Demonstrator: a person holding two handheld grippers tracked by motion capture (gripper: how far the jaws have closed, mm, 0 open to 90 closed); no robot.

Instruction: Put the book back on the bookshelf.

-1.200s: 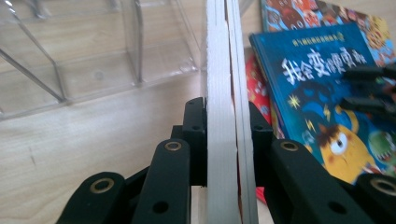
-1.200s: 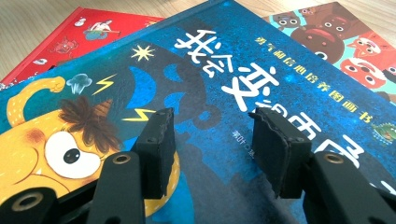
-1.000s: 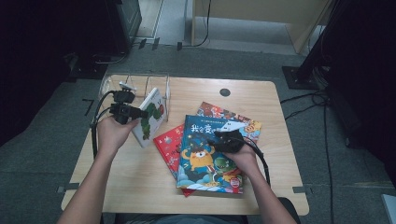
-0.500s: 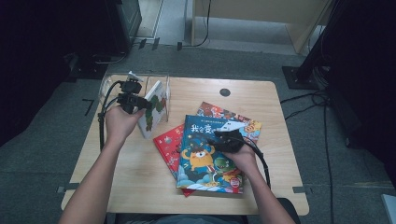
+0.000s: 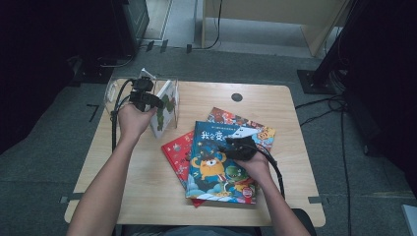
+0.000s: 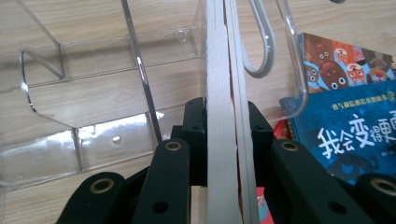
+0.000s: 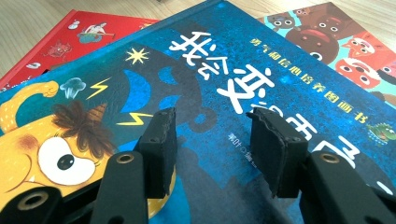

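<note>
At about ten o'clock on the wooden surface (image 5: 147, 191) the left gripper (image 6: 226, 140) has its jaws clamped on the edge of a thin white book (image 6: 219, 93), holding it upright at the clear plastic rack (image 5: 114, 93); the rack's dividers (image 6: 140, 70) stand just beside the book; toward four o'clock a blue picture book (image 5: 216, 167) tops a fanned pile, over a red book (image 5: 176, 147) and a third book (image 7: 345, 46) with cartoon faces; the right gripper (image 7: 212, 149) rests over the blue cover, jaws apart, gripping nothing.
</note>
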